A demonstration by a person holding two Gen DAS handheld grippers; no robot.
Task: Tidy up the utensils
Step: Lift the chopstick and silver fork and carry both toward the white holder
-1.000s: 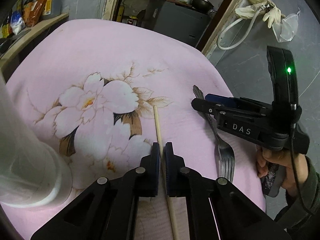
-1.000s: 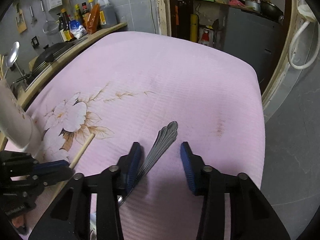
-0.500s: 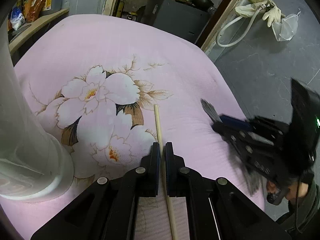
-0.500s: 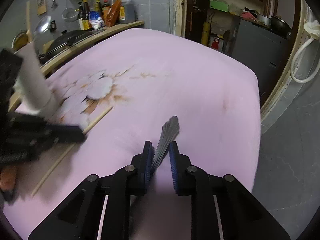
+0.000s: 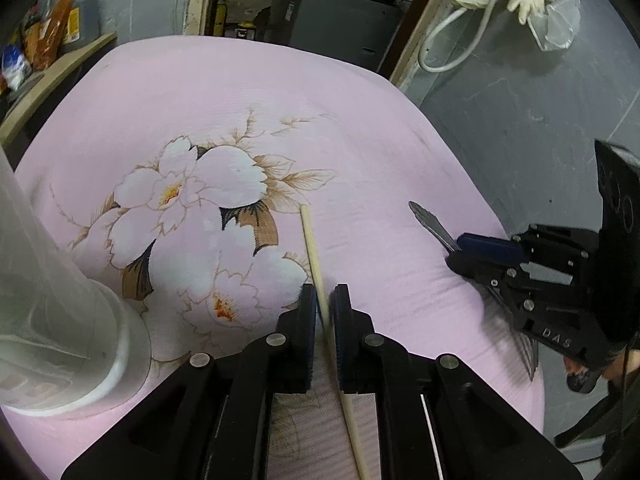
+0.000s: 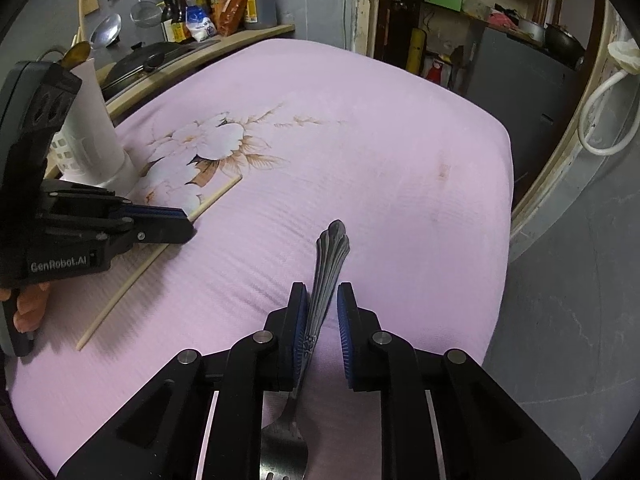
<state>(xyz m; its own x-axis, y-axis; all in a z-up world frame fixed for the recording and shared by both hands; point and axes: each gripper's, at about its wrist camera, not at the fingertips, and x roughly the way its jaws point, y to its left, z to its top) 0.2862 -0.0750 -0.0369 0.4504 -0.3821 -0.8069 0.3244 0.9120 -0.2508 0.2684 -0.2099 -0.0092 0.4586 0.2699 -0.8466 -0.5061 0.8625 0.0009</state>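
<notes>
Pink floral cloth covers the whole work surface. A white perforated utensil holder stands at its left edge, with what look like spoon bowls rising from its top; it sits close beside the left gripper. That gripper's pads are pressed in on a single wooden chopstick, which runs forward between them and trails out behind; whether it is off the cloth cannot be told. The right gripper straddles the handle of a metal fork, tines toward the camera. The left pad touches the handle, the right pad stands a little apart, so this grip reads as narrow but not fully clamped. Judged step: simultaneous pick-up of two loose utensils. Next move likely calls for firming the fork grip, lifting both clear, tilting each toward vertical and lowering it into the holder.
</notes>
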